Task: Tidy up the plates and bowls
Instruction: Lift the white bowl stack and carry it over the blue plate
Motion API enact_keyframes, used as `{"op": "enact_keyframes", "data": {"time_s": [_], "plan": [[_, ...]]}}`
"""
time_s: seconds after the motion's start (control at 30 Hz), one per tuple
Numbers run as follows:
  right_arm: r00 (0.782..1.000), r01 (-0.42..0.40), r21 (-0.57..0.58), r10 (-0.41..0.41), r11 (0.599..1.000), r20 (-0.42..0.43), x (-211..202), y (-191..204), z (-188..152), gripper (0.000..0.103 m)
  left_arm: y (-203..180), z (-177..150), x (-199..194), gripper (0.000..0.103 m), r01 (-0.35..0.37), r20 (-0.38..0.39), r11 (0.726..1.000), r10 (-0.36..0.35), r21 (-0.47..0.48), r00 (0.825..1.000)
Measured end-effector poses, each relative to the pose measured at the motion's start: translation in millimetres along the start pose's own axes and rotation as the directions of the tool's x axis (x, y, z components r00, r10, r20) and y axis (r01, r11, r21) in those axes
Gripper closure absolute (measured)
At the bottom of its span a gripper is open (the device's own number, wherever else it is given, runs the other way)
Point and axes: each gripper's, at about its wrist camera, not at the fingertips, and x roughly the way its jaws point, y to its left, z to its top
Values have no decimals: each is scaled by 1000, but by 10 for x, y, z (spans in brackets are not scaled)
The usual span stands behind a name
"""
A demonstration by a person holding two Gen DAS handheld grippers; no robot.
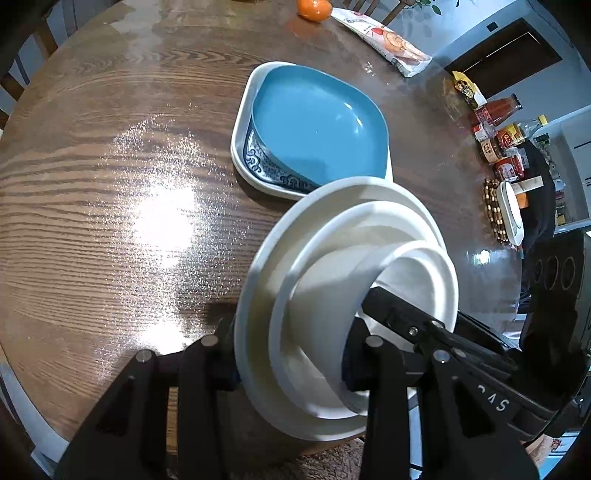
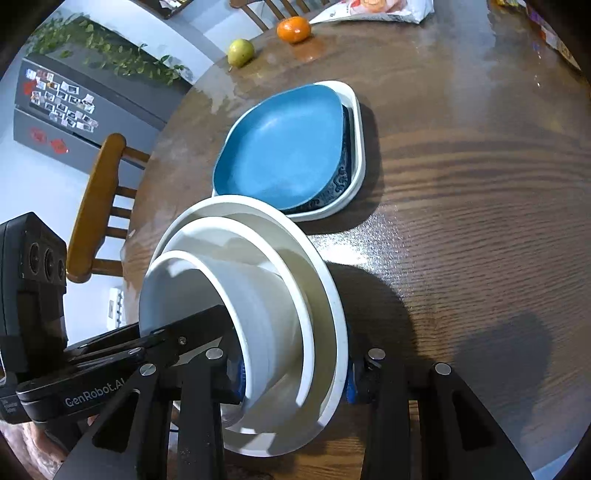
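Three nested white bowls (image 1: 332, 280) (image 2: 258, 280) are at the near edge of the round wooden table (image 1: 110, 206). My left gripper (image 1: 291, 365) is shut across the left side of the stack, one finger outside the largest bowl and one inside the smallest. My right gripper (image 2: 293, 376) is shut on the opposite side in the same way. Each view shows the other gripper's finger (image 1: 399, 321) (image 2: 192, 328) reaching into the smallest bowl. Beyond the stack, a blue plate (image 1: 317, 125) (image 2: 280, 147) rests on a blue-patterned dish (image 1: 266, 166) inside a white square dish (image 1: 243, 122) (image 2: 360, 147).
An orange (image 1: 314, 8) (image 2: 293, 28), a yellow-green fruit (image 2: 241, 51) and a snack packet (image 1: 384, 40) lie at the table's far edge. Bottles and jars (image 1: 498, 147) crowd the right rim. A wooden chair (image 2: 99, 206) stands beside the table, a fridge (image 2: 74, 107) behind it.
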Motion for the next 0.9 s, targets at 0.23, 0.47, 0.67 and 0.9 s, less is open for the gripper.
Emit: {"op": "enact_keyframes", "data": {"time_s": [0.23,0.47,0.67,0.9], "plan": [[1000,3,-4,-2,1000,9,-67,6,23,64,5,26,-43,68,18,-1,1000,-18,-13,1000],[1000,4,-5,-4,1000,19,-126,46,62,64,-27,73,-120,67,31,14,999,-30,-14,999],[1000,2,-10,-2,1000,29,-183,82,126,63,-30,126,-171,67,39,20,999,-39,-13,999],[999,12,-20,-11,1000,42,-253,125,192,63,-36,185,-210,66,54,26,998,-54,-17,998]]}}
